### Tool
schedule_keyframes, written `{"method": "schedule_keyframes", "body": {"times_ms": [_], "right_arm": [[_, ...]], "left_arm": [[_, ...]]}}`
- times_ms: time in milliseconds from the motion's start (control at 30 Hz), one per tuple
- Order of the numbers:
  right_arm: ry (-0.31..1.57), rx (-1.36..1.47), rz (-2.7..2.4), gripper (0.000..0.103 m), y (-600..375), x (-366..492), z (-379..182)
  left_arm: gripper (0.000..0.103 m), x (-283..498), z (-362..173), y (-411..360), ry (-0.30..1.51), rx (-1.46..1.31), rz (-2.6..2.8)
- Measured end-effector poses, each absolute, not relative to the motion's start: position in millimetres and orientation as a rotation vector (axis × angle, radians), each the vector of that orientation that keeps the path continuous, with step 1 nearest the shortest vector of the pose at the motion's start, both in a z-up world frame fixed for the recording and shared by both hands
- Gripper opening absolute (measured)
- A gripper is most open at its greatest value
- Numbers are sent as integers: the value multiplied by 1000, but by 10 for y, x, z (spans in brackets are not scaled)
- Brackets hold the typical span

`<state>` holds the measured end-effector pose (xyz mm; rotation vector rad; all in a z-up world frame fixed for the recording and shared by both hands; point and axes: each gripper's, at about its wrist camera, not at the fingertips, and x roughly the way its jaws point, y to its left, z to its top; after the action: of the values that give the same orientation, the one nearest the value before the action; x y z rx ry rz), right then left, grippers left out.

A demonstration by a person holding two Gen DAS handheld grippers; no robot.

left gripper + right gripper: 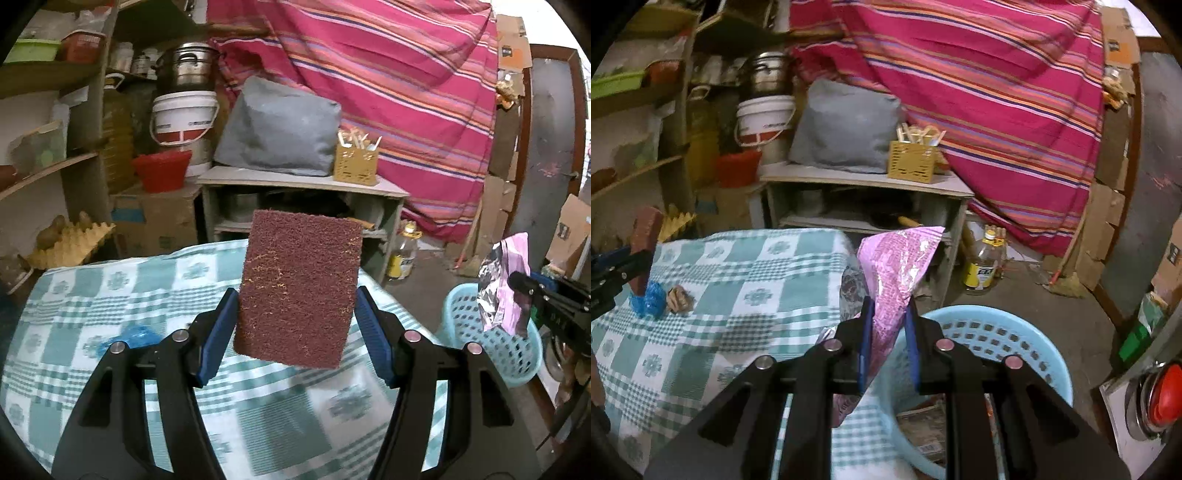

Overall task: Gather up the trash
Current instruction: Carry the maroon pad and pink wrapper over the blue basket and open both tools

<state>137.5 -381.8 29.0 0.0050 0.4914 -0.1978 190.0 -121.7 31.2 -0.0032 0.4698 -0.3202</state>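
The room is a crowded storage space, with a big striped pink-red cloth hanging over the back and wooden shelves full of pots and tubs on the left. In front stands a table with a green and white checked cloth, and beside it on the floor a light blue plastic basket with holes in its wall; some paper lies already inside it. A grey cushion rests on a low cabinet, next to a small yellow holder with sticks. The white bucket has dark print and the bottle on the floor has a yellow label, but both are too blurred to read. The left gripper is clamped on a dark red scouring pad, rough, with thin yellowish marks, held upright above the table. The right gripper has its jaws nearly together on a crumpled pink wrapper, silver on its inside and covered with small print that cannot be read; it sits at the table edge, just beside the basket. On the table lie a crumpled blue plastic piece and, next to it, a small brown scrap.
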Motion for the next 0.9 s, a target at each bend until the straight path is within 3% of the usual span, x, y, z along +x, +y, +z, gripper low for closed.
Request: {"method": "schedule_keyframes", "body": {"times_ms": [300, 900], "right_arm": [[484, 76, -293, 17, -4446, 1102, 290], [541, 171, -434, 17, -5392, 883, -57]], "left_arm": [[63, 1827, 370, -1759, 456, -32, -404], [63, 1740, -8, -3296, 505, 66, -617]]}}
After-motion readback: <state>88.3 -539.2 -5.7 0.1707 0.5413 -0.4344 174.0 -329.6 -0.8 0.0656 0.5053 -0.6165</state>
